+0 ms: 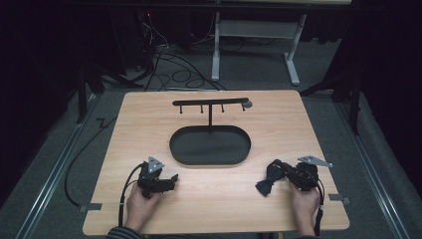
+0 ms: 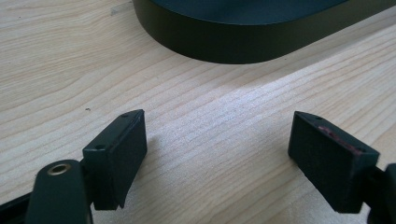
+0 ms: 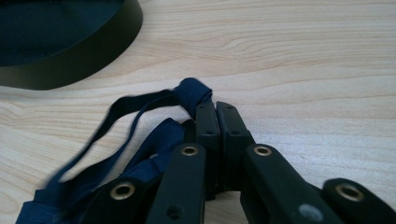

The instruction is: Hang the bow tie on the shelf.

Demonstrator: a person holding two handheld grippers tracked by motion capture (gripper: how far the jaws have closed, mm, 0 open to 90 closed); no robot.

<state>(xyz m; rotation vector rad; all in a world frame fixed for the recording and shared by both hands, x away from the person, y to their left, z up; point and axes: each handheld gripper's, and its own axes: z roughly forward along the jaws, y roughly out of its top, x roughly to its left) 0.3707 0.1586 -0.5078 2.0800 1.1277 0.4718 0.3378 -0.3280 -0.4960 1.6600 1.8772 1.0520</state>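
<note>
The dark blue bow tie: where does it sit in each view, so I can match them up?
High view: the bow tie lies lower right, at the right gripper.
Left gripper view: not in it.
Right gripper view: lower left and centre, its knot pinched between the closed jaws.
Shared landmark: the black oval tray.

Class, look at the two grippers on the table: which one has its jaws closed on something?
The right gripper: its jaws are shut on a dark blue bow tie. The left gripper has its jaws wide apart over bare wood.
</note>
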